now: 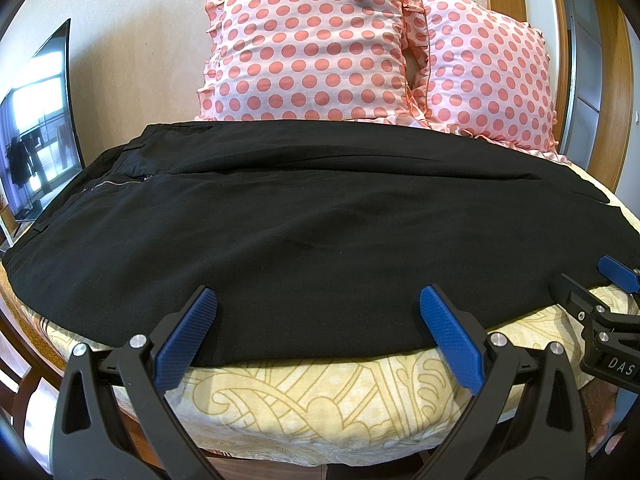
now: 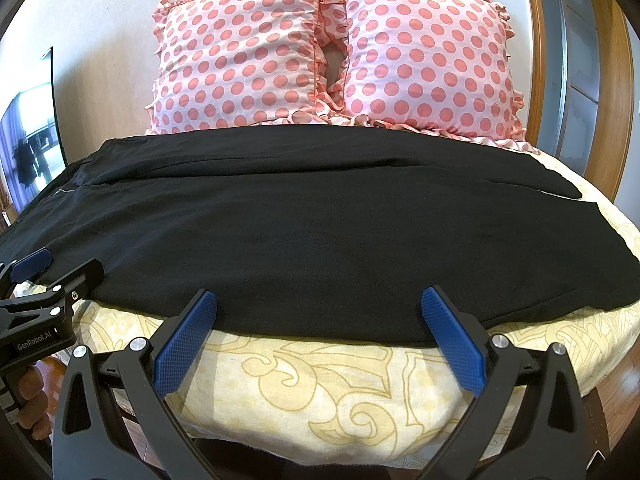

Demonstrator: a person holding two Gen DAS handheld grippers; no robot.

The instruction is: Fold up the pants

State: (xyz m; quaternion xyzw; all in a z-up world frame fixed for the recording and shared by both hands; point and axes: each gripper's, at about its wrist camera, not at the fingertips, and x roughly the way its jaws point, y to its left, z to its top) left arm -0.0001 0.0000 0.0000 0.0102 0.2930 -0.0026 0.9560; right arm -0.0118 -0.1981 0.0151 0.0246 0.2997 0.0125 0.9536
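Observation:
Black pants [image 1: 304,220] lie flat across the bed, waistband and zipper [image 1: 116,182] at the left, leg hems at the right [image 2: 580,240]. My left gripper [image 1: 318,304] is open and empty, fingertips just over the pants' near edge. My right gripper [image 2: 319,306] is open and empty, also at the near edge, further right. Each gripper shows in the other's view: the right one at the right edge of the left wrist view [image 1: 600,288], the left one at the left edge of the right wrist view [image 2: 48,276].
A cream patterned bedspread [image 2: 320,384] covers the bed. Two pink polka-dot pillows [image 1: 308,48] [image 2: 432,64] stand against the wall behind the pants. A TV screen [image 1: 36,120] is at the left. A wooden door frame [image 2: 536,40] is at the right.

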